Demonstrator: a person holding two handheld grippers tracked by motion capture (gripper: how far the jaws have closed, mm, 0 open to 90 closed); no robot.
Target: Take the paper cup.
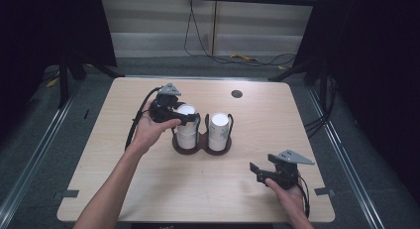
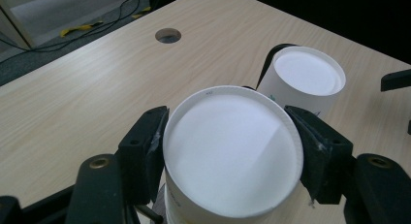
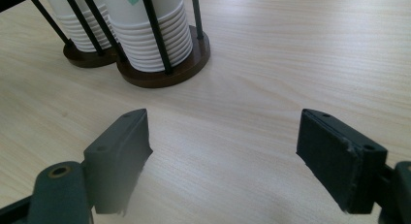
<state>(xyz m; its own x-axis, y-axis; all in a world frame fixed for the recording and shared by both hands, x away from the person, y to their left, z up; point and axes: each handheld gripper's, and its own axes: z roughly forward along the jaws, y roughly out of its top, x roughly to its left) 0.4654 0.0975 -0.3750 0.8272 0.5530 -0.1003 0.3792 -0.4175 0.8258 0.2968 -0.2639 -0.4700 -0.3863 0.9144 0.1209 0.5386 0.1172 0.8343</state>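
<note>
The top cup (image 2: 231, 153) of the left stack (image 1: 187, 126) is clamped between the pads of the left claw (image 1: 189, 118), one pad pressed against each side of its upturned white base, as the left claw's own view shows. The cups are stored upside down, nested on one another, so the closed base faces up and a sideways grip just under that base is what the wall offers. The stack is kept upright by the thin black rods of the cup holder (image 1: 201, 145), a dark twin-ring stand near the middle of the surface (image 1: 148, 189); the rods leave gaps through which the pads can be brought onto the cup. The left hand (image 1: 148, 130) is held just left of the holder, level with the stack's top, presumably so that the cup can be lifted straight up and freed from those beneath it.

Immediately right of that stack, in the holder's second ring, the right stack (image 1: 218, 132) stands untouched, its base likewise upward.

Farther right and nearer the person than the holder, well apart from it, the right claw (image 1: 257, 172) is held low over bare wood with its jaws spread wide and nothing between them. It is pointed back toward the holder, whose base and ribbed cup rims are seen in its own view, and it is judged to be waiting, perhaps to steady the stand or to receive the cup.
</note>
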